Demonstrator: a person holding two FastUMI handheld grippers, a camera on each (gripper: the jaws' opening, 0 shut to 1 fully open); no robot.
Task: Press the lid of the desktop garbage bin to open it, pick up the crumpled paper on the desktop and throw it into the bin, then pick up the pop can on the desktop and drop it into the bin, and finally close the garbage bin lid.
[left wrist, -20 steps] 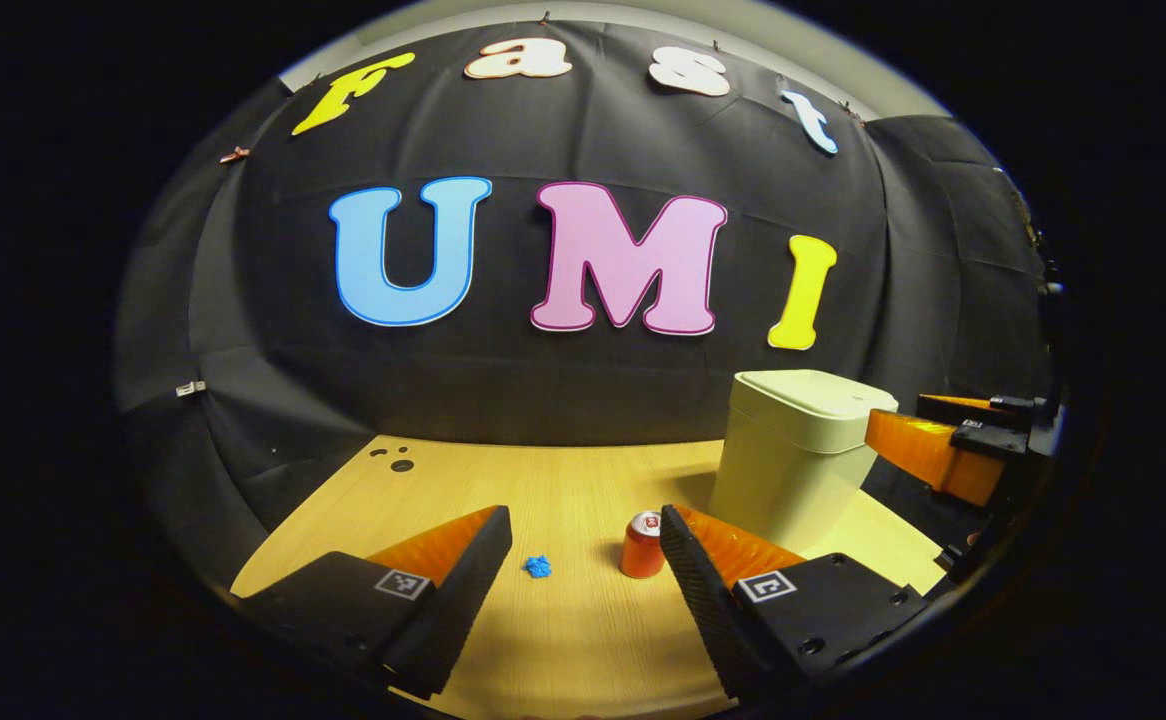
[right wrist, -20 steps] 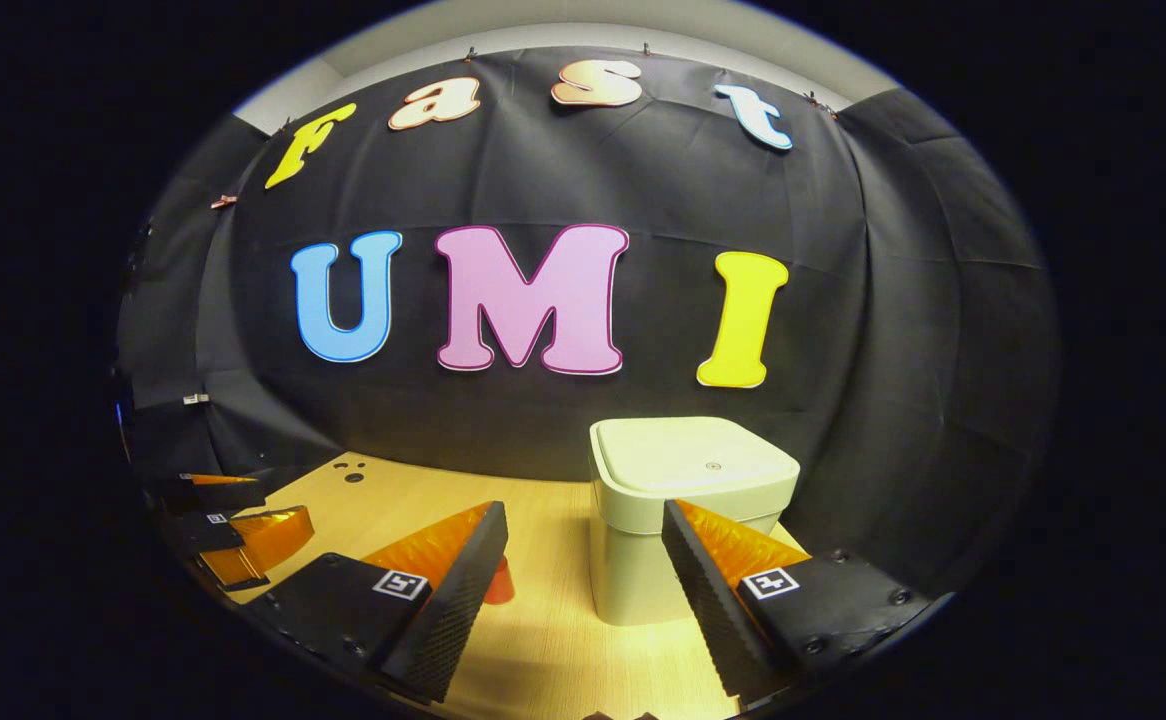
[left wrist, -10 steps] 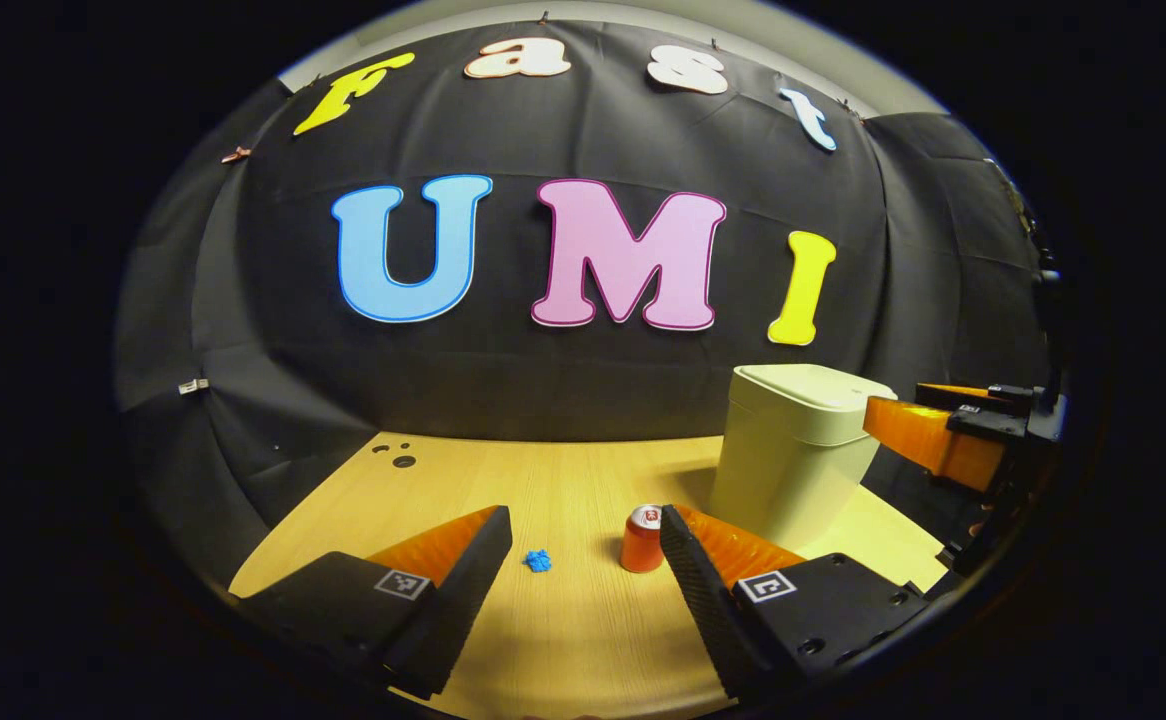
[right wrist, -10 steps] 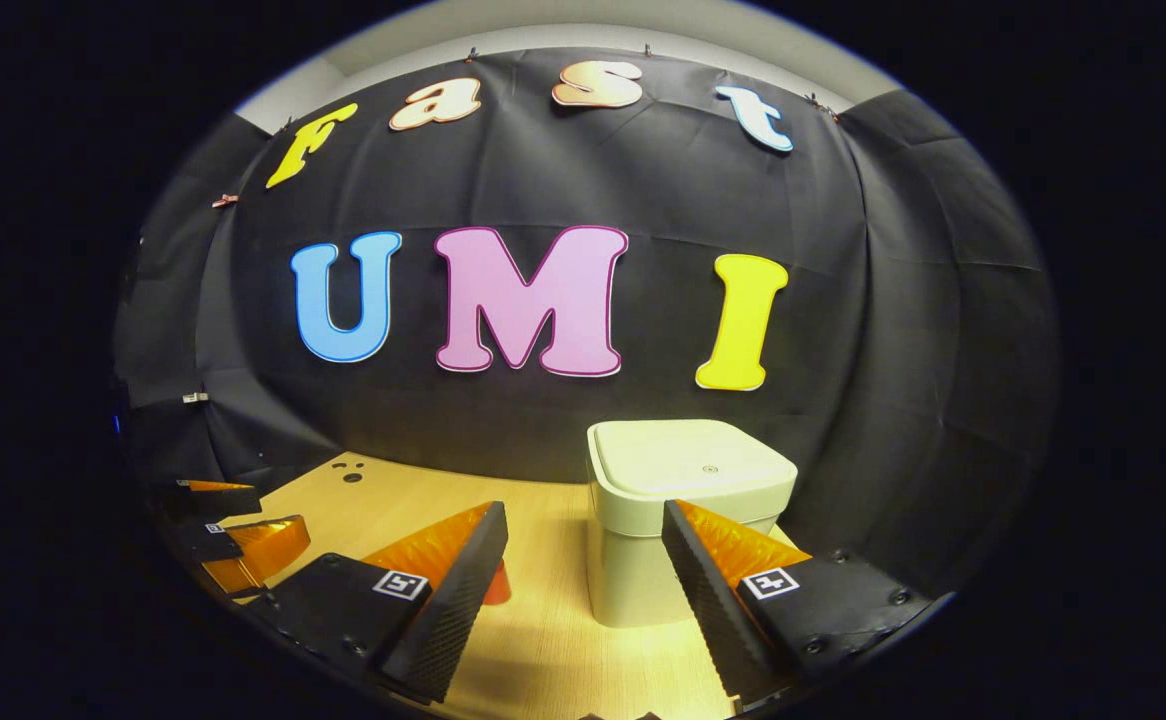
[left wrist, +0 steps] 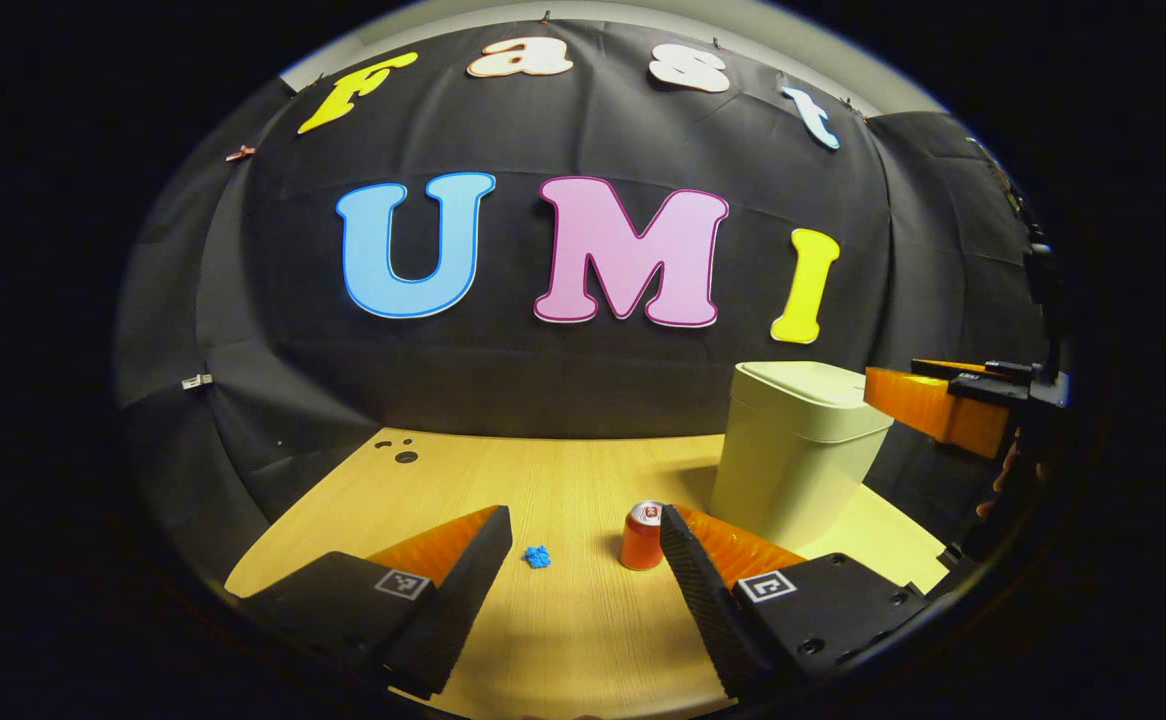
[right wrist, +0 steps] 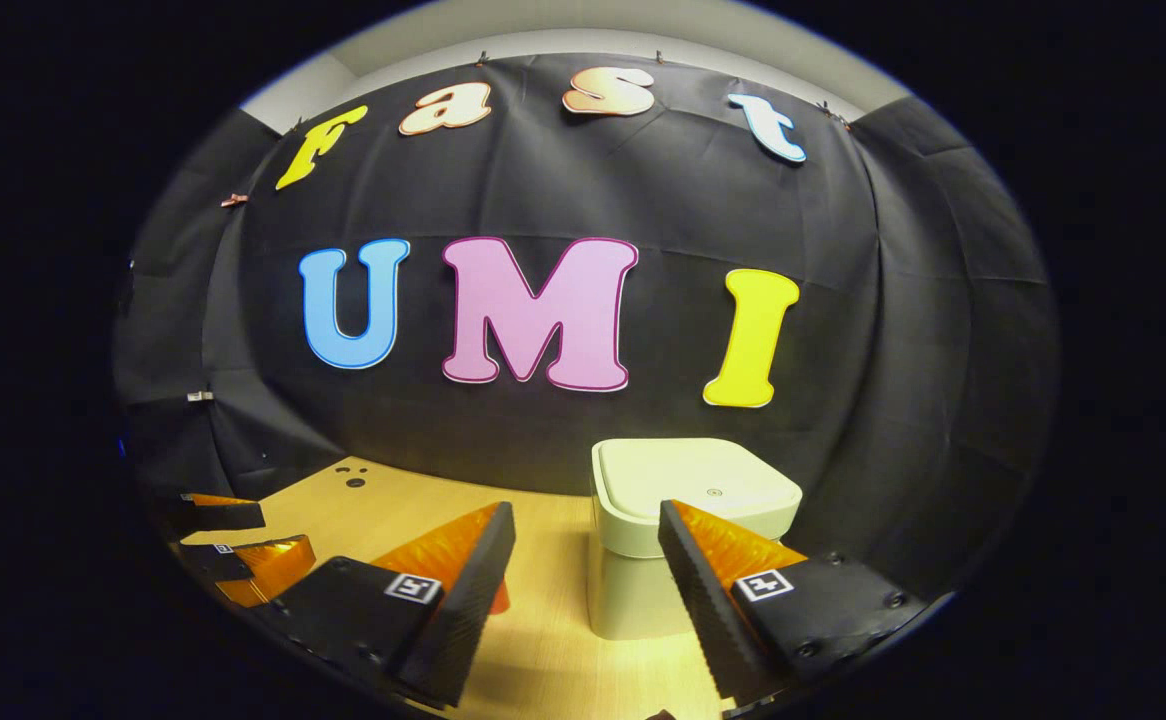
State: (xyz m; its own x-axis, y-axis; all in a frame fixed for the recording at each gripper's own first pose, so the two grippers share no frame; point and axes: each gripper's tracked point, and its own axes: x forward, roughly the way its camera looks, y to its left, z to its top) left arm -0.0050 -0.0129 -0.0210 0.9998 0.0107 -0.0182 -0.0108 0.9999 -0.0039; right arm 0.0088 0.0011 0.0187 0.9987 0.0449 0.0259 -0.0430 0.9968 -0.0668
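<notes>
From the left gripper view, the left gripper (left wrist: pixel 583 570) spreads its fingers wide over the counter (left wrist: pixel 563 640), crumpled paper (left wrist: pixel 537 557) and can (left wrist: pixel 641 536) between them, bin (left wrist: pixel 798 450) shut, while the right gripper view has the right gripper (right wrist: pixel 583 570) wide too, its finger (right wrist: pixel 463 590) hiding most of the can.

On the table (left wrist: pixel 563 480): paper (left wrist: pixel 537 557) left of can (left wrist: pixel 641 537), bin (left wrist: pixel 798 445) apparently behind-right.

We see a light wood table (left wrist: pixel 563 480) carrying a cream bin (left wrist: pixel 793 450), lid shut, at its right rear; an orange pop can (left wrist: pixel 642 537) upright near it; small blue crumpled paper (left wrist: pixel 537 557) left of the can.
</notes>
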